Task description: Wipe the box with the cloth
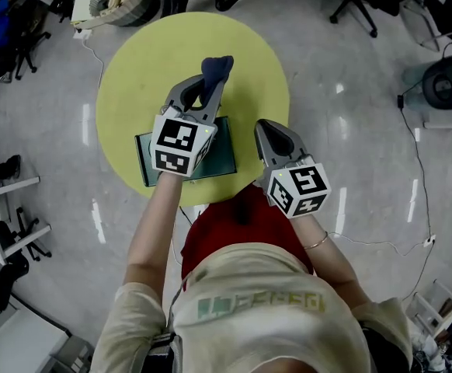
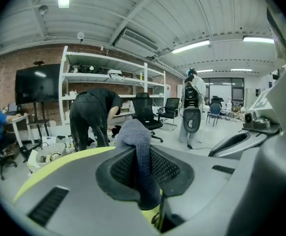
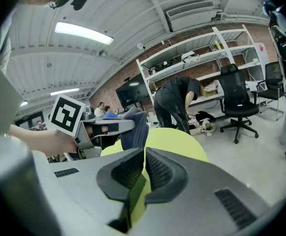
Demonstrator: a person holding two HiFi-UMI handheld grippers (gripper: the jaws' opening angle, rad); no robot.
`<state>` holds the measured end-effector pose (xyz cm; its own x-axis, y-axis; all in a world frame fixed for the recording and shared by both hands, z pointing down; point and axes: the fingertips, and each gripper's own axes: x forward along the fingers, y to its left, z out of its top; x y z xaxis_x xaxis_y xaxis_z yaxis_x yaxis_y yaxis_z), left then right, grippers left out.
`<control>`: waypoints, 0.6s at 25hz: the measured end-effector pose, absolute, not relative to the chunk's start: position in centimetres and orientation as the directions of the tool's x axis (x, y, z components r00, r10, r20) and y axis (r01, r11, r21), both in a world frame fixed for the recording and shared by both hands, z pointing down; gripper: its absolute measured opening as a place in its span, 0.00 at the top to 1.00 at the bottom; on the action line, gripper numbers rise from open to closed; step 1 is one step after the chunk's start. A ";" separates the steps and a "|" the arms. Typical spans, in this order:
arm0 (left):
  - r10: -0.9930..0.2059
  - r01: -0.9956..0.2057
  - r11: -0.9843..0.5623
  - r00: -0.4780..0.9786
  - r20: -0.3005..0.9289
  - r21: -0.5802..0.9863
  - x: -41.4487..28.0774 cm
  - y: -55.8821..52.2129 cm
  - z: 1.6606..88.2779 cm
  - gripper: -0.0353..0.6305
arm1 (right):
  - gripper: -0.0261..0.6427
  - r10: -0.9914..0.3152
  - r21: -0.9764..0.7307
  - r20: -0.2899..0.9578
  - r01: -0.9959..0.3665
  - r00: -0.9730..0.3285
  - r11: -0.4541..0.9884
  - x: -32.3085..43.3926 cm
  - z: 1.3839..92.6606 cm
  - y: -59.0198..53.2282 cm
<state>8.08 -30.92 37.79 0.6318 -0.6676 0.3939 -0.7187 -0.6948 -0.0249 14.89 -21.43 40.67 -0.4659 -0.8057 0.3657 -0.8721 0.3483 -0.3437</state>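
You've yet to start wiping: your left gripper [image 1: 209, 93] pinches the cloth [image 1: 217, 69], your right gripper [image 1: 270, 130] is pressed together empty, so lower the cloth onto the box [image 1: 224, 155].

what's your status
Left tongs shut on cloth, cloth held off box. Right tongs shut, empty. Box flat on table, nothing blocking.

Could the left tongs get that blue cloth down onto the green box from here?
Probably yes: the left tongs grip the cloth above the box, nothing lies between them, and the right tongs stand aside, shut.
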 end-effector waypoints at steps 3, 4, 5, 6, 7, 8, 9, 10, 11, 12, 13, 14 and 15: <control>-0.607 -0.663 -0.748 0.660 0.443 -0.037 10.2 -30.7 39.6 0.85 | 0.90 -0.809 -0.351 0.371 -0.876 -0.455 0.332 16.0 41.1 -22.2; -0.584 -0.640 -0.767 0.668 0.461 -0.043 10.8 -30.4 40.4 0.85 | 0.90 -0.810 -0.351 0.374 -0.877 -0.452 0.328 16.2 41.3 -22.3; -0.559 -0.617 -0.786 0.676 0.481 -0.046 11.2 -30.0 41.1 0.85 | 0.90 -0.809 -0.352 0.377 -0.878 -0.451 0.325 16.2 41.5 -22.2; -0.532 -0.593 -0.804 0.681 0.503 -0.048 11.6 -29.5 41.9 0.85 | 0.90 -0.807 -0.352 0.381 -0.878 -0.450 0.324 16.3 41.6 -22.1; -0.506 -0.570 -0.821 0.685 0.524 -0.048 11.9 -29.1 42.5 0.85 | 0.90 -0.806 -0.351 0.385 -0.879 -0.450 0.323 16.2 41.8 -22.0; -0.481 -0.547 -0.836 0.688 0.543 -0.047 12.1 -28.7 43.1 0.85 | 0.90 -0.805 -0.350 0.389 -0.880 -0.448 0.321 16.2 41.9 -21.9; -0.458 -0.527 -0.849 0.691 0.559 -0.044 12.2 -28.4 43.5 0.85 | 0.90 -0.805 -0.349 0.393 -0.882 -0.445 0.318 16.2 42.0 -21.9; -0.438 -0.509 -0.860 0.695 0.570 -0.039 12.2 -28.1 43.9 0.85 | 0.90 -0.806 -0.348 0.396 -0.884 -0.441 0.313 16.1 42.1 -22.0; -0.419 -0.494 -0.869 0.700 0.578 -0.031 12.0 -27.9 44.2 0.85 | 0.90 -0.807 -0.346 0.398 -0.886 -0.436 0.308 15.9 42.2 -22.0; -0.401 -0.481 -0.876 0.705 0.584 -0.021 11.8 -27.6 44.4 0.85 | 0.90 -0.809 -0.344 0.400 -0.889 -0.431 0.303 15.6 42.3 -22.0; -0.385 -0.470 -0.883 0.710 0.590 -0.010 11.4 -27.3 44.6 0.85 | 0.90 -0.811 -0.341 0.400 -0.891 -0.427 0.301 15.2 42.3 -21.9; -0.370 -0.460 -0.888 0.714 0.595 -0.001 11.0 -26.9 44.8 0.85 | 0.90 -0.812 -0.339 0.400 -0.892 -0.424 0.299 14.8 42.2 -21.7; -0.356 -0.450 -0.893 0.716 0.601 0.007 10.5 -26.5 45.0 0.85 | 0.90 -0.814 -0.336 0.400 -0.894 -0.421 0.297 14.2 42.1 -21.5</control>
<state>10.49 -26.54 44.97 0.7158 -0.3557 0.6009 -0.4497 -0.8932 0.0070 14.25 -21.50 42.15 -0.4212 -0.8138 0.4004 -0.8936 0.2970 -0.3365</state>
